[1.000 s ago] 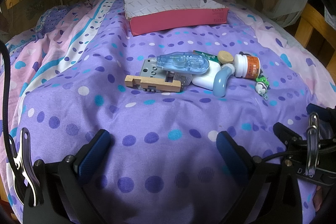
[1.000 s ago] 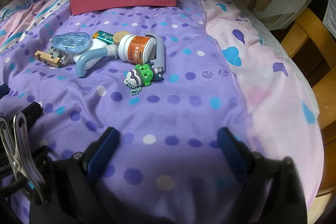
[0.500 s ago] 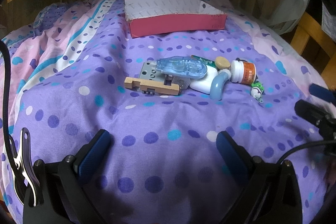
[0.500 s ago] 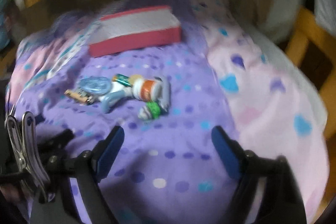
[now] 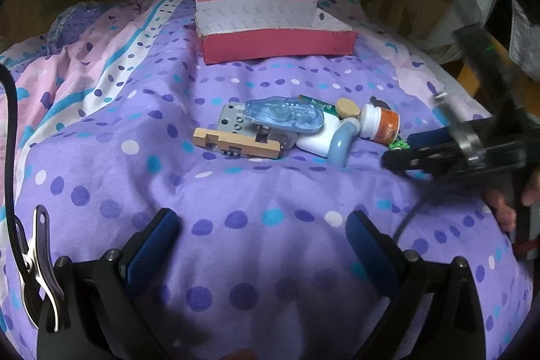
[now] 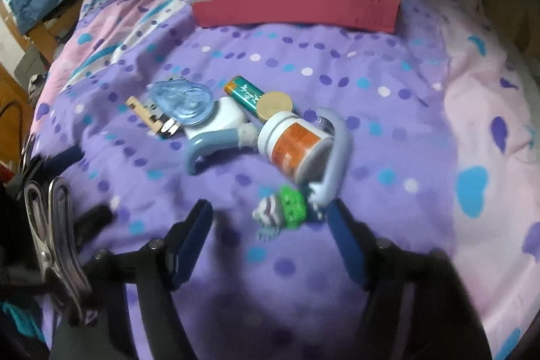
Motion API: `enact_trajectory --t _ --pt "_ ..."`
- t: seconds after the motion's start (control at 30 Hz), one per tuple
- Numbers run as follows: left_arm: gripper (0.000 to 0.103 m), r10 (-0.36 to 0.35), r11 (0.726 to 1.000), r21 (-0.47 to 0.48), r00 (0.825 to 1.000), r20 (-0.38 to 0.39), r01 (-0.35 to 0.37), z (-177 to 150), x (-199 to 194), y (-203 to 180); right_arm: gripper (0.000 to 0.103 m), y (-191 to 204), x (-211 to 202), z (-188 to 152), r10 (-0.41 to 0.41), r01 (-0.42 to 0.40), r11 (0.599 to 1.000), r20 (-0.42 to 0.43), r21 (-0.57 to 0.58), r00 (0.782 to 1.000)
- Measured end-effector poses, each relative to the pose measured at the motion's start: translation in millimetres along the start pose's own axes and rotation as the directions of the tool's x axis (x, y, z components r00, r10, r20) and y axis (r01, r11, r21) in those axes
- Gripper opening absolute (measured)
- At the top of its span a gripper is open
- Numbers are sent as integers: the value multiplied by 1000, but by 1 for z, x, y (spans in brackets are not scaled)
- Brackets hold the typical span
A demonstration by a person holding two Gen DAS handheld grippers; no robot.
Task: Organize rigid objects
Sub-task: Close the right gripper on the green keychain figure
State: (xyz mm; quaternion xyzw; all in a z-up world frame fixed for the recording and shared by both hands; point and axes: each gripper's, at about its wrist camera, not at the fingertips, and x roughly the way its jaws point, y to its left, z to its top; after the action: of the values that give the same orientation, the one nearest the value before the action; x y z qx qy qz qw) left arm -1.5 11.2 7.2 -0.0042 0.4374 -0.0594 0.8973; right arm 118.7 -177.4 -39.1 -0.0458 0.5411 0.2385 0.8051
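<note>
A pile of small things lies mid-bed: a wooden piece (image 5: 236,144), a blue tape dispenser (image 5: 287,117), a white bottle with an orange label (image 6: 293,144), a green battery (image 6: 244,91) and a green-and-purple keychain toy (image 6: 283,211). My right gripper (image 6: 270,215) points down over the toy. Its jaws are closing with the toy between them, and neither pad touches it. The left wrist view shows that gripper (image 5: 408,147) at the pile's right end. My left gripper (image 5: 263,225) hangs open over bare quilt, well short of the pile. A red box (image 5: 276,32) stands beyond.
The purple dotted quilt (image 5: 270,191) turns pink toward the right side (image 6: 472,123). A wooden bed frame (image 5: 469,80) runs along the right edge. A person's hand (image 5: 503,211) holds the right gripper. The headboard rises behind the red box.
My right gripper has swung forward to the pile, so the keychain toy now sits between its jaws, which stand narrower. The left gripper has stayed where it was.
</note>
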Motion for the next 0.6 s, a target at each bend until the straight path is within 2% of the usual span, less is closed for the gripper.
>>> enact_trajectory --t 0.1,0.13,0.2,0.23,0.27,0.33,0.47,0.6 --pt "99 -6 1000 -3 1000 2 6 0 -1 1 73 -1 18 3 -51 52 998 -63 19 997" --pt "95 -8 1000 -6 1000 4 8 0 -3 1 72 2 22 2 -61 62 998 -67 10 996" --pt "86 -10 1000 -15 1000 8 11 1 -4 2 63 3 22 -1 -76 77 997 -53 6 996" --pt "77 -10 1000 -16 1000 10 11 3 -5 2 51 2 20 -1 -70 71 997 -46 14 997" --pt "71 -17 1000 -6 1000 6 17 4 -6 0 51 -1 18 -2 -56 57 998 -35 27 998" --pt "64 -40 999 17 999 -5 40 9 -8 -5 50 -5 14 -6 -35 35 998 -10 54 999" --pt "62 -83 994 66 997 2 82 20 -13 -20 50 -10 -2 -13 -16 12 997 52 78 999" --pt "62 -155 976 144 986 -57 162 37 -1 -42 50 -27 -21 -18 18 -31 990 101 136 995"
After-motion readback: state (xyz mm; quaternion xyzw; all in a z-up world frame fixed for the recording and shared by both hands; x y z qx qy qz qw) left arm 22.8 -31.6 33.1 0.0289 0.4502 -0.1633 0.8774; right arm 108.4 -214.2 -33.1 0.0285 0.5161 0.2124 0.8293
